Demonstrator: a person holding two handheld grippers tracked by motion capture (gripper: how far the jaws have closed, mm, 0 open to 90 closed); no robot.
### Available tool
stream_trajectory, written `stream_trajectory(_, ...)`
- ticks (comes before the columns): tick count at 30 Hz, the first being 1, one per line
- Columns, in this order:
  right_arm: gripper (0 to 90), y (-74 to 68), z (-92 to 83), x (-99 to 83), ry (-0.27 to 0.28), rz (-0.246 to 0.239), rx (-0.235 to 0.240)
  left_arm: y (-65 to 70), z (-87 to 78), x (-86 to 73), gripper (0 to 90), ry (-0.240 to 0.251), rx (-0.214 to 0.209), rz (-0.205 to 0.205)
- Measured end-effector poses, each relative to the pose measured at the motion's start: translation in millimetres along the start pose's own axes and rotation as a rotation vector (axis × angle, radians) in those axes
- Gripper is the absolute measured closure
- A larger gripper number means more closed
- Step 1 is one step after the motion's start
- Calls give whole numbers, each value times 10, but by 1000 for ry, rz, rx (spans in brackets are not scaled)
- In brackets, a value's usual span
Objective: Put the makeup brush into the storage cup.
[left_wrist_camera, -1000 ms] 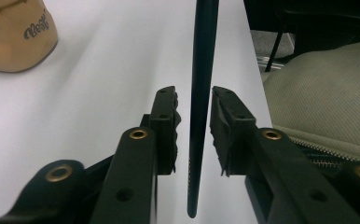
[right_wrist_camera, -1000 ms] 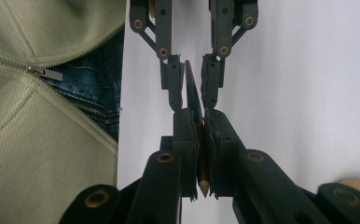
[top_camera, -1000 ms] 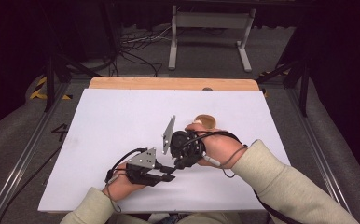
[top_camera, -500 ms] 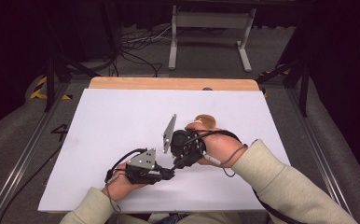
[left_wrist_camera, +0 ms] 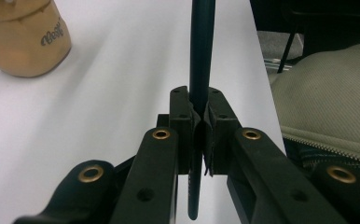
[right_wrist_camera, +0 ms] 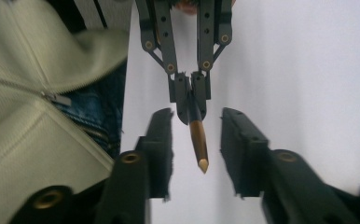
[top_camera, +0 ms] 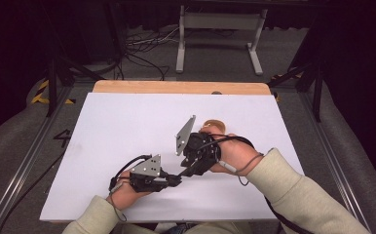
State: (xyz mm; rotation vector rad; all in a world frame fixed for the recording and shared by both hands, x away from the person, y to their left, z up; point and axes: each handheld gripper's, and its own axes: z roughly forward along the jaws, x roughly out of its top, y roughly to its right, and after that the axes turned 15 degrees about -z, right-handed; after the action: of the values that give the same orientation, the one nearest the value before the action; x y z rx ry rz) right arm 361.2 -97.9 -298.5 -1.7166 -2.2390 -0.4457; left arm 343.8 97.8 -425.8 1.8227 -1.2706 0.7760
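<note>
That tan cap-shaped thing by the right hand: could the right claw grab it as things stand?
Probably yes. The right claw stands open, pads clear of the pencil that the left claw clamps. The tan cap sits just beyond the right hand, with bare table around it.

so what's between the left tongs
A dark pencil is clamped between the pads of the left tongs, running up and away over the white table. The stretch between the pads is covered. Its gold tip sticks out between the open right tongs, which have just been opening.

Pale beige ribbed sleeves, and black claws with brass rivets and grey three-cornered plates.
</note>
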Motion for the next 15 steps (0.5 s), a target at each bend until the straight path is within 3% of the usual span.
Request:
stream_trajectory(2,532,-18,-22,-46,44,33,-13,5,-1,-7,842,7,2,-1)
stream_trajectory(6,445,-70,-74,-184,168,44,-71,3,-14,-17,843,26,2,-3)
stream_trajectory(15,457,-227,-179,-541,404,70,-216,10,-55,-16,843,97,-6,-5)
